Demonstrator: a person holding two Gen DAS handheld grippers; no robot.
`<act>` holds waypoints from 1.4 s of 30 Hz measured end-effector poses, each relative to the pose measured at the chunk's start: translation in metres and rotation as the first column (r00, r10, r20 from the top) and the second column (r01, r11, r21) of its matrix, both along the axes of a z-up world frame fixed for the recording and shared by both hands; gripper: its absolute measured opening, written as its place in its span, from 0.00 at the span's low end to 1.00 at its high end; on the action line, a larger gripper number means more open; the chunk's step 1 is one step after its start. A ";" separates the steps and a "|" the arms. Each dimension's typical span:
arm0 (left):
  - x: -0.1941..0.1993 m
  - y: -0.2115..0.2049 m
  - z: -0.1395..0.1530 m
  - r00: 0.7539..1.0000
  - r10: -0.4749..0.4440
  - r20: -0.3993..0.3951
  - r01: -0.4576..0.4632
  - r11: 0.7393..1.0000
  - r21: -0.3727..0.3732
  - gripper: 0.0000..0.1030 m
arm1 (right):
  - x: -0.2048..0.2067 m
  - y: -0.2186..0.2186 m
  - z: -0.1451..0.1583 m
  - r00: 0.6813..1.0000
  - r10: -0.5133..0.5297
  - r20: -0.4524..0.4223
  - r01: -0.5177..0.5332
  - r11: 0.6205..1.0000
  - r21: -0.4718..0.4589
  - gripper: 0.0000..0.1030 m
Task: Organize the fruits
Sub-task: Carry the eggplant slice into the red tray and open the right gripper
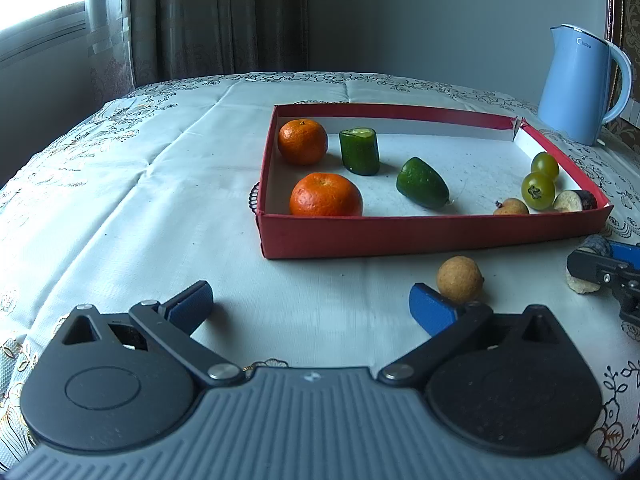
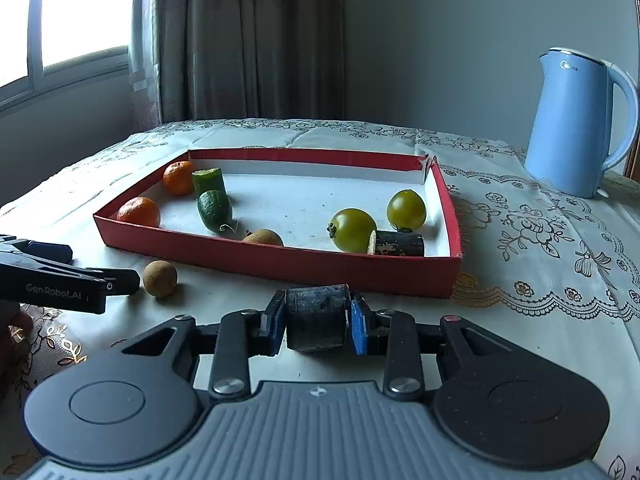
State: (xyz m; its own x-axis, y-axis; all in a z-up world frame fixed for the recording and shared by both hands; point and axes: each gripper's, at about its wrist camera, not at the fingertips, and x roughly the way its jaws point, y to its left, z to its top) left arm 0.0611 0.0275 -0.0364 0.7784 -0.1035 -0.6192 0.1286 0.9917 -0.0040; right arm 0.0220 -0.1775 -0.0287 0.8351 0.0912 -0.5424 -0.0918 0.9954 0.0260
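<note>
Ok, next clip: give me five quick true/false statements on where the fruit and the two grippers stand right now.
1. The right gripper is shut on a dark cylindrical piece. True.
2. The left gripper holds the brown round fruit. False: its fingers are open, and the fruit sits on the tablecloth beside one of them.
3. Two oranges lie in the red tray. True.
4. The blue kettle stands inside the tray. False: it stands on the tablecloth beyond it.
5. The tray holds three green tomatoes. False: two.

Tray [image 2: 256, 266] on the table [image 1: 120, 200], kettle [image 2: 572, 128] behind to its right, longan [image 2: 160, 279] before it.
</note>
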 end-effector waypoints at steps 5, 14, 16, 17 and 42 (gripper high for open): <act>0.000 0.000 0.000 1.000 0.000 0.000 0.000 1.000 0.000 1.00 | -0.004 0.000 0.003 1.000 -0.001 0.011 0.000 1.000 0.010 0.31; 0.000 0.000 0.000 1.000 0.000 0.000 0.000 1.000 0.000 1.00 | 0.002 0.010 0.025 0.996 0.028 0.079 -0.026 0.999 -0.033 0.31; 0.000 0.000 0.000 1.000 0.000 0.000 0.000 1.000 0.000 1.00 | 0.014 0.014 0.031 0.995 0.033 0.096 -0.028 0.998 -0.055 0.31; 0.000 0.000 0.000 1.000 0.000 0.001 0.000 1.000 0.000 1.00 | 0.024 0.016 0.034 0.995 0.034 0.098 -0.027 0.997 -0.069 0.31; 0.000 0.000 0.000 1.000 0.000 0.001 0.000 1.000 0.000 1.00 | 0.152 0.026 0.012 0.992 -0.075 -0.102 0.066 0.994 -0.084 0.37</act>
State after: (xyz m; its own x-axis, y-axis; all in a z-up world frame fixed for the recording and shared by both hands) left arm 0.0610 0.0273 -0.0367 0.7791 -0.1033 -0.6183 0.1285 0.9917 -0.0037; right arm 0.1740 -0.1516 -0.0168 0.7759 -0.0132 -0.6307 -0.0222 0.9986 -0.0481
